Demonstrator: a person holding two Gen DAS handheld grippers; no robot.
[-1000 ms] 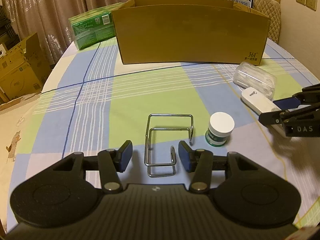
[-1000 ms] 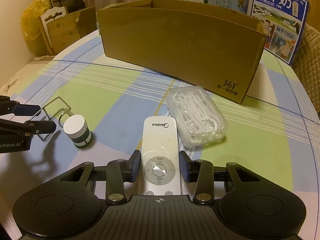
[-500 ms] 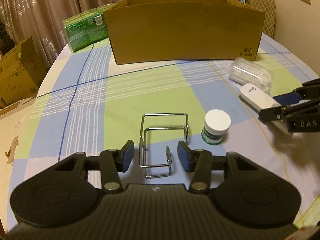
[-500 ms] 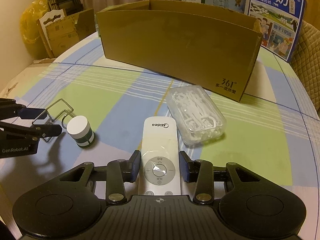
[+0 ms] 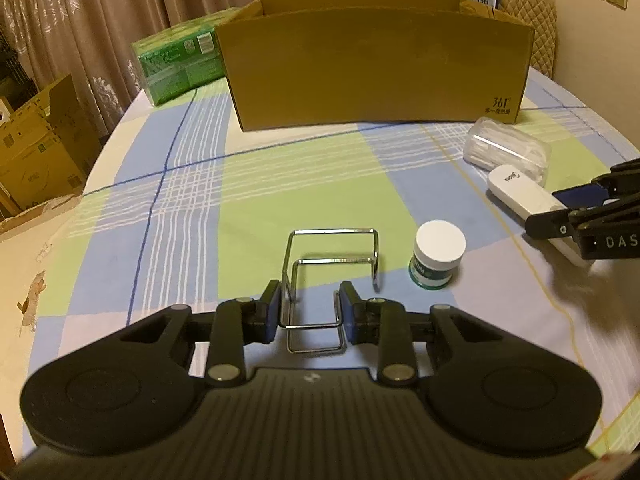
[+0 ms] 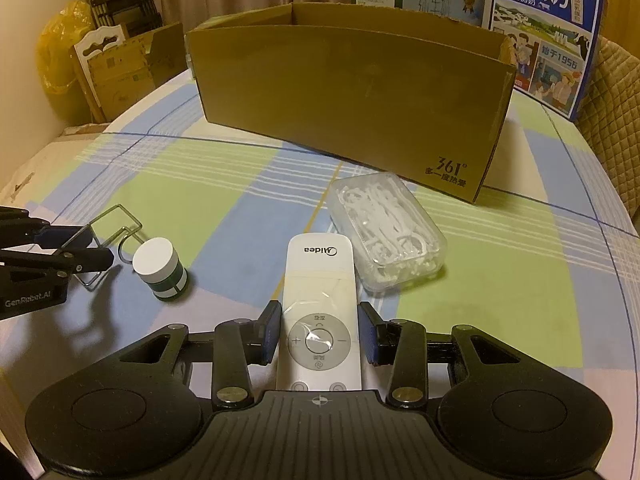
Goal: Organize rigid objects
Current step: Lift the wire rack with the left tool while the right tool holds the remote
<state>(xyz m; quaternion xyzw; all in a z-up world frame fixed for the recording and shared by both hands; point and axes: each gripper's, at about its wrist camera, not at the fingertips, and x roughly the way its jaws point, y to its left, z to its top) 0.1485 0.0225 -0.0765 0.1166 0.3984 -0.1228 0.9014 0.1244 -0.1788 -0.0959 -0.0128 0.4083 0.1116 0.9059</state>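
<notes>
A bent metal wire rack (image 5: 332, 268) lies on the checked tablecloth; my left gripper (image 5: 310, 312) has closed on its near end, fingers touching the wire on both sides. It also shows in the right wrist view (image 6: 116, 232). A white Midea remote (image 6: 320, 308) lies between the fingers of my right gripper (image 6: 319, 338), which are close on both sides with small gaps. A small white-capped green jar (image 5: 438, 254) stands between the rack and remote. A clear box of floss picks (image 6: 386, 230) lies beyond the remote. An open cardboard box (image 5: 376, 64) stands at the back.
A green package (image 5: 176, 60) sits left of the cardboard box. Milk cartons (image 6: 544, 36) stand behind it at the right. Cardboard boxes (image 5: 36, 152) stand on the floor off the table's left edge. A padded chair (image 6: 616, 120) is at the right.
My left gripper's fingers have closed in from wide apart onto the wire rack's near end. The right gripper stays around the remote, almost unmoved.
</notes>
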